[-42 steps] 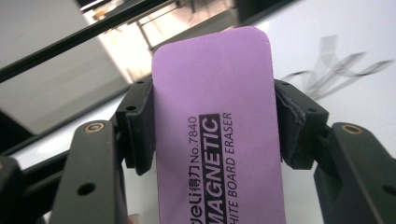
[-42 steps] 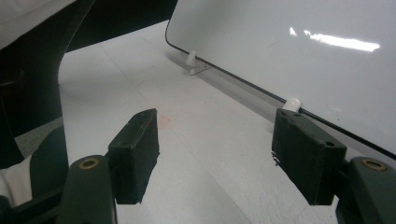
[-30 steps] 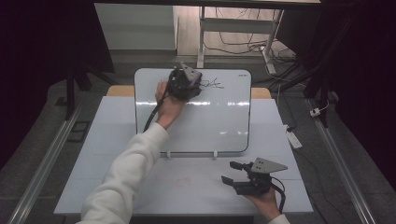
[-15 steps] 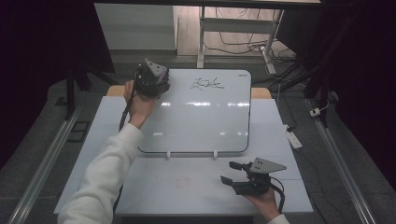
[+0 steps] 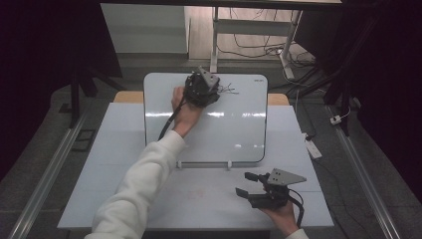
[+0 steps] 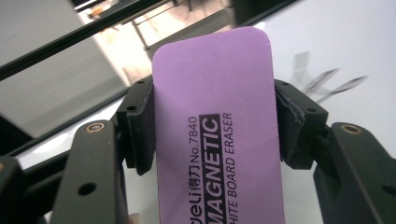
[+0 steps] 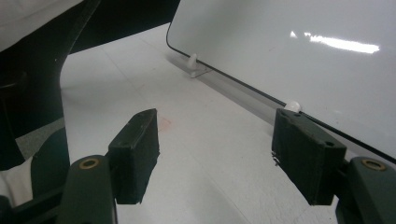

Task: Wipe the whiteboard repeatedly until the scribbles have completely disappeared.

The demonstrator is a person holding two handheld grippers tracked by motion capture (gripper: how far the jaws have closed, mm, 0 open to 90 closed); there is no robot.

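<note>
A whiteboard [image 5: 224, 129] leans on the white table [image 5: 119, 164], with dark scribbles [image 5: 226, 89] near its top edge. My left gripper [image 5: 201, 88] is held against the upper part of the board, just left of the scribbles. It is shut on a purple magnetic whiteboard eraser [image 6: 217, 135], whose printed back faces the camera; grey marks [image 6: 322, 81] show on the board to its right. My right gripper [image 5: 249, 185] rests low over the table at the front right, open, with nothing between its pads [image 7: 137, 149].
The board stands on two small white clips [image 7: 192, 60] along its bottom edge. A faint reddish stain [image 7: 164, 122] marks the table in front of it. A white power strip [image 5: 312, 148] lies off the table's right side. Cables run across the floor behind.
My left gripper, with the eraser, swept from the top middle of the board to its top left corner and has come back right, next to the scribbles. The right gripper has stayed put.
</note>
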